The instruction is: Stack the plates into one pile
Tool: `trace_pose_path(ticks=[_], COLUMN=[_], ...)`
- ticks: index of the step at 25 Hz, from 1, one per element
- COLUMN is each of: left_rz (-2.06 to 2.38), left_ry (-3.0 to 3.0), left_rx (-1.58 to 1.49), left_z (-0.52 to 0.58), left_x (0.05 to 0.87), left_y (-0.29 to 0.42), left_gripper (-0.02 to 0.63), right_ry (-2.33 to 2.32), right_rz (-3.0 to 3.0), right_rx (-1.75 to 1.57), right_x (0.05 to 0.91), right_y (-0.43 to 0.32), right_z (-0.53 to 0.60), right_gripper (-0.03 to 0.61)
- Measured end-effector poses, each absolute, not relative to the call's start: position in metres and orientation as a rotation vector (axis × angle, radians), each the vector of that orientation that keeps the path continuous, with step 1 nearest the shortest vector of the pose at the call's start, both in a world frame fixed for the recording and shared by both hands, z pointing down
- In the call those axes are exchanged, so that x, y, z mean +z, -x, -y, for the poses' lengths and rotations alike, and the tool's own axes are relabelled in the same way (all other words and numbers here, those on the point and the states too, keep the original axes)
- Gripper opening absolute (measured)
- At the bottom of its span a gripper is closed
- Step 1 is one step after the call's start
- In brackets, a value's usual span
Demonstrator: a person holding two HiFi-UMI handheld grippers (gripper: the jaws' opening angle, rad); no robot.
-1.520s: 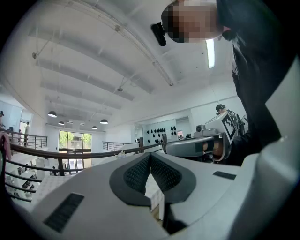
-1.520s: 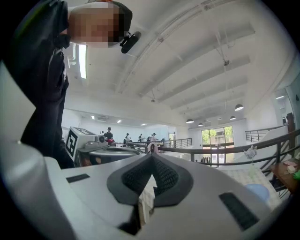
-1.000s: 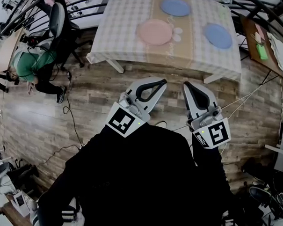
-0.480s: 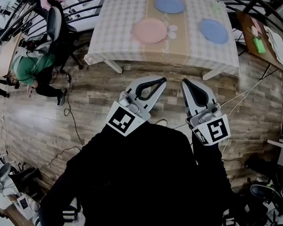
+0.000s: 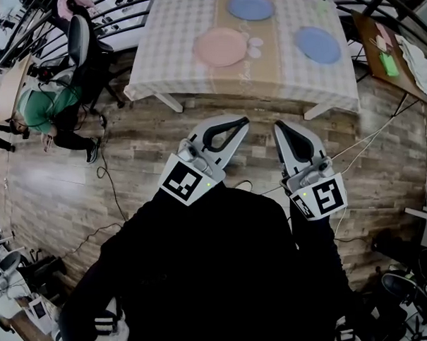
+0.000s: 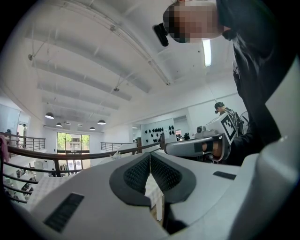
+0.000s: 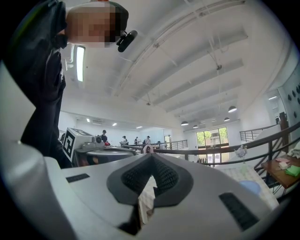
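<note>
My left hand-held gripper [image 5: 245, 119] and right hand-held gripper [image 5: 276, 127], both closed and empty, hover short of the checked-cloth counter [image 5: 172, 34]. On the counter lie a round pink plate [image 5: 221, 46], a far round blue plate [image 5: 250, 7] and a right-side round blue plate [image 5: 317, 44], unstacked

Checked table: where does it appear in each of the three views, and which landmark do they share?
Head view: checked table, top centre.
Left gripper view: lower left.
Right gripper view: lower right, bearing a blue plate.
Shared landmark: the dark railing.
</note>
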State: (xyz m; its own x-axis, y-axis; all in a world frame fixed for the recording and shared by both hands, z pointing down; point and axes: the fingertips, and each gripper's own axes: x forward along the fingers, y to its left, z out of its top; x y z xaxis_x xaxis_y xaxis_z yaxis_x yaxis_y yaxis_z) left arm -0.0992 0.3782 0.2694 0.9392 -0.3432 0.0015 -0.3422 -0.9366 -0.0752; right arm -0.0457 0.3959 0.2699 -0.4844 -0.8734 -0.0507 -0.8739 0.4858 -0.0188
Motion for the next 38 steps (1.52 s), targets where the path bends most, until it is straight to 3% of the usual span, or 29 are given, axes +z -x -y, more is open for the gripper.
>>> trace_pose_path(ticks=[17, 38], left_rz=[-0.480, -0.426], left_ry=[3.060, 3.141], left_rx=[-0.003, -0.045], left_z=[-0.320, -0.049], left_x=[0.283, 0.293], left_y=[0.053, 0.002], left_gripper=[0.021, 0.021], right_ry=[1.638, 1.651], right_rz=[-2.685, -2.738], right_rx=[-0.032, -0.185], right_x=[0.287, 0.300], right_y=[0.001, -0.037], right_z=[-0.348, -0.074], right_gripper=[0.008, 0.008])
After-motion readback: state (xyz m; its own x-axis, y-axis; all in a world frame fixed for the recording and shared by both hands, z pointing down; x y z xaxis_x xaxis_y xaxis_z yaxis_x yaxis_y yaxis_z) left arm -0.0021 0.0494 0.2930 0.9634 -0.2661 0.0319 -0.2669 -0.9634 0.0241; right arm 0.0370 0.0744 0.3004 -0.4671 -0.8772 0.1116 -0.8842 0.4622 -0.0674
